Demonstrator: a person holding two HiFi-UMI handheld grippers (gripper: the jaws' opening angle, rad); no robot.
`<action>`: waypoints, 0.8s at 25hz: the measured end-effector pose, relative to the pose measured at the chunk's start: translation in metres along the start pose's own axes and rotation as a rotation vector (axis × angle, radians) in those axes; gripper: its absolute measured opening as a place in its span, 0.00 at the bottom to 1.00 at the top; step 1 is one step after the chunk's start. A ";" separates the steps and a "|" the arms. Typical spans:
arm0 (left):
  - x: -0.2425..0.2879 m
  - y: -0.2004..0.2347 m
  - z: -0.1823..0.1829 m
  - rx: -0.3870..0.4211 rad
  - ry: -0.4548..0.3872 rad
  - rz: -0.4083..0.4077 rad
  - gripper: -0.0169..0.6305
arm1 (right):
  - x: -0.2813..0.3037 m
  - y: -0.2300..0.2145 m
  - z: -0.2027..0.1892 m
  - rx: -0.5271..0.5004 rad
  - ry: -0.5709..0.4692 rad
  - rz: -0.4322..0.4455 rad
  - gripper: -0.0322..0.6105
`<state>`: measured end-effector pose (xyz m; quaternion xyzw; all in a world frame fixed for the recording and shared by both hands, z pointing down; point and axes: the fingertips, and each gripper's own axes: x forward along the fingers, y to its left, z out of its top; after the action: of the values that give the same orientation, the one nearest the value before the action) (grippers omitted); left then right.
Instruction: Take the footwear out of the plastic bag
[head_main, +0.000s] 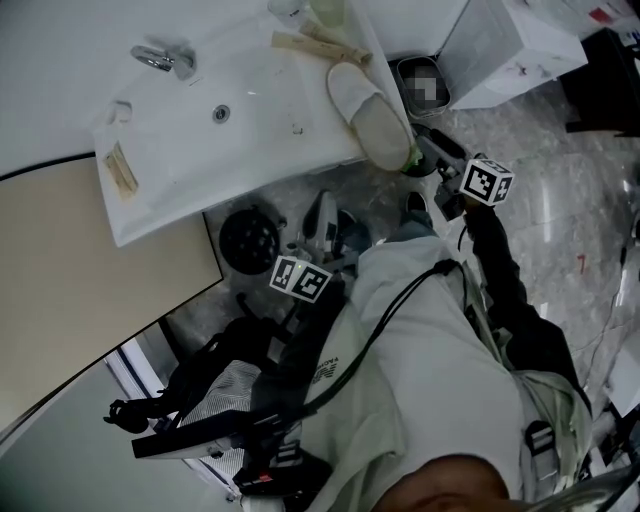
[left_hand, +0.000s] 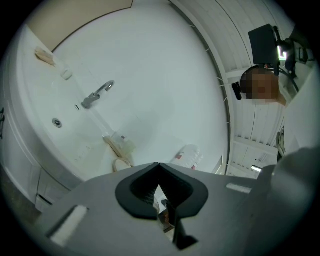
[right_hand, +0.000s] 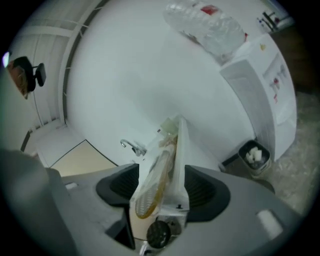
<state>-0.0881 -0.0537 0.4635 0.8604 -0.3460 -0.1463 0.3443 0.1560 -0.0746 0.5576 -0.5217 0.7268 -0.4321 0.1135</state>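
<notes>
The big white table (head_main: 250, 160) is filling the upper left of the head view, and it is looking smooth and shiny. The slipper (head_main: 368, 112) is lying at its right edge. It is long, soft and white, with a bumpy sole. A thin, clear bag (right_hand: 181, 145) is wrapping it, so I think the pulling-out is all still to do. The right tool (right_hand: 161, 187) is gaping wide around slipper and bag, not squeezing. The left tool (left_hand: 159, 192) is pinching shut on nothing.
</notes>
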 end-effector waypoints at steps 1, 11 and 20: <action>-0.001 0.002 0.002 -0.001 -0.008 0.007 0.00 | 0.005 0.000 -0.011 0.040 0.036 0.014 0.48; -0.004 0.021 0.013 -0.017 -0.056 0.047 0.00 | 0.027 0.005 -0.046 0.259 0.191 0.023 0.46; 0.008 0.013 0.007 -0.038 -0.048 0.019 0.00 | 0.041 0.034 -0.055 0.279 0.273 0.133 0.14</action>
<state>-0.0919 -0.0694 0.4678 0.8465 -0.3597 -0.1703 0.3536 0.0820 -0.0787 0.5773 -0.3884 0.7014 -0.5867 0.1135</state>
